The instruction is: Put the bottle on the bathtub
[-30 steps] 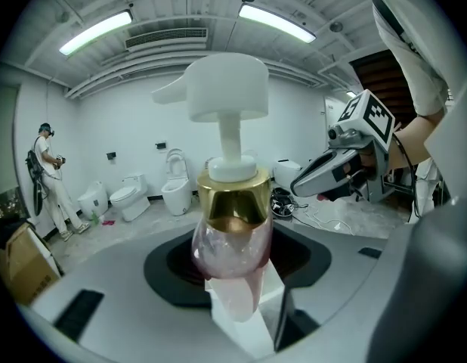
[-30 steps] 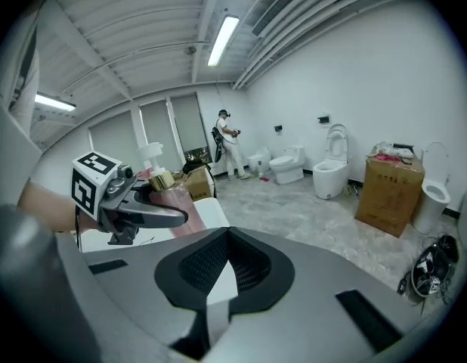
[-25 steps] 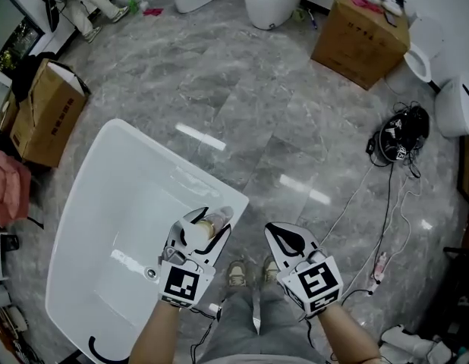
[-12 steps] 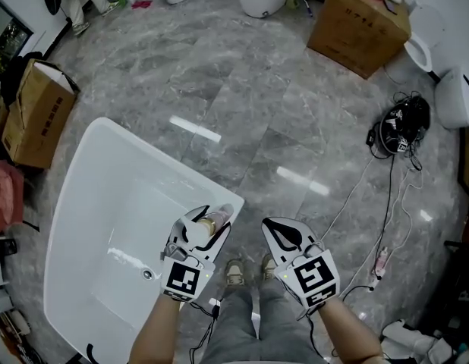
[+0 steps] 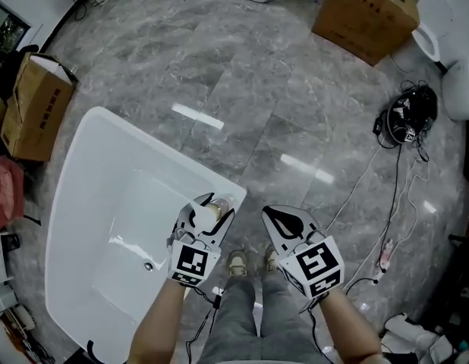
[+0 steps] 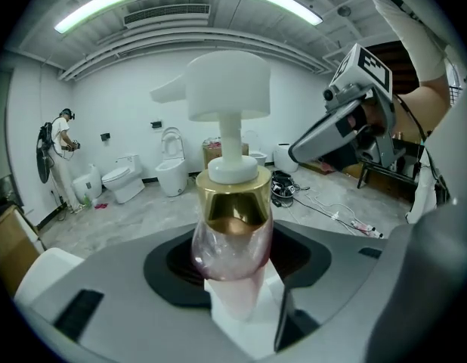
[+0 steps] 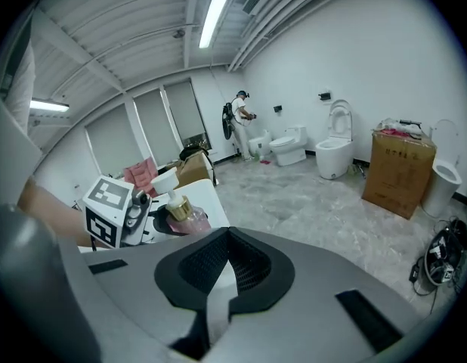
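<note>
The white bathtub [image 5: 152, 135] lies below me. My right gripper [image 5: 286, 224] is just beside its near corner, jaws together and empty. My left gripper [image 5: 209, 209] hangs over that corner, jaws clamped on the pink bottle [image 6: 232, 237], held upright. I judge I should lower it straight to the flat rim, then open slowly

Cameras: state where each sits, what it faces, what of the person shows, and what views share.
Head view: on the person's head, steeply down at bathtub and floor; forearms, left tool, right tool show.
Left gripper view: on the left tool, along jaws shut on the bottle, toward toilets; right tool shows.
Right gripper view: on the right tool, jaws shut empty, toward a cardboard box; left tool shows.
Shared: bottle in all three.
</note>
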Motion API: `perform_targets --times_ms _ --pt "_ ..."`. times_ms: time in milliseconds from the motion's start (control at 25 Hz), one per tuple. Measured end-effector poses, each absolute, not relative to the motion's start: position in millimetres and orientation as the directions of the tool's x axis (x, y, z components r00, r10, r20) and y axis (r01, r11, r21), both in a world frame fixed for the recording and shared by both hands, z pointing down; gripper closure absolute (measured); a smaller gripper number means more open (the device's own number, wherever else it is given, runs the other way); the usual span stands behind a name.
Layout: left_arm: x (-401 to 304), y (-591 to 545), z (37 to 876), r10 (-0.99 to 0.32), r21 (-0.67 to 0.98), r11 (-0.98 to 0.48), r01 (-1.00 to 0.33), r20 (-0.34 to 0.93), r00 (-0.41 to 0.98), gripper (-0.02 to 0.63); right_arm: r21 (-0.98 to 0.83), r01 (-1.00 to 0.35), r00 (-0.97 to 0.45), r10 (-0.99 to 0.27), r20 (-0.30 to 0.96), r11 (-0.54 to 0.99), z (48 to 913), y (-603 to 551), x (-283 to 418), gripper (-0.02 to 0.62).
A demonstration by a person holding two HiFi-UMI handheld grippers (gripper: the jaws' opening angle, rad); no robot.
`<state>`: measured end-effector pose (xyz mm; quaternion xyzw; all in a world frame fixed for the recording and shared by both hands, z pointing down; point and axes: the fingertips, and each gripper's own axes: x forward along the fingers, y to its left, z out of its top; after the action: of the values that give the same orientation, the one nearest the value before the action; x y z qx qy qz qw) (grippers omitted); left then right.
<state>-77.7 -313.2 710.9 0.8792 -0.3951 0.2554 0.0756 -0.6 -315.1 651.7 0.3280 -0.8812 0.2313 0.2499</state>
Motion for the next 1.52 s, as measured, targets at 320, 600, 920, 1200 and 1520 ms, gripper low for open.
perform_targets --times_ms 320,600,920,1200,1520 --pt "-70 -316 717 -0.66 -0.084 -0.676 -0.732 0.51 0.551 0.37 -0.252 -0.689 -0.664 -0.453 0.596 0.679 655 -315 4 0.568" --pt "-70 -312 726 -0.656 -0.018 -0.67 -0.743 0.484 0.579 0.367 -0.299 -0.721 -0.663 -0.495 0.562 0.625 658 -314 12 0.568" --pt "-77 -304 736 -0.629 0.023 -0.642 -0.766 0.556 0.544 0.278 -0.28 -0.749 -0.624 -0.498 0.602 0.6 652 -309 24 0.568" --pt "-106 -291 712 -0.668 0.052 -0.545 -0.837 0.577 0.471 0.268 -0.22 -0.74 -0.623 -0.525 0.58 0.636 610 -306 18 0.568" --pt "-132 -262 655 -0.705 0.076 -0.481 -0.873 0.559 0.437 0.306 -0.217 -0.708 -0.668 -0.537 0.515 0.672 536 -284 3 0.568"
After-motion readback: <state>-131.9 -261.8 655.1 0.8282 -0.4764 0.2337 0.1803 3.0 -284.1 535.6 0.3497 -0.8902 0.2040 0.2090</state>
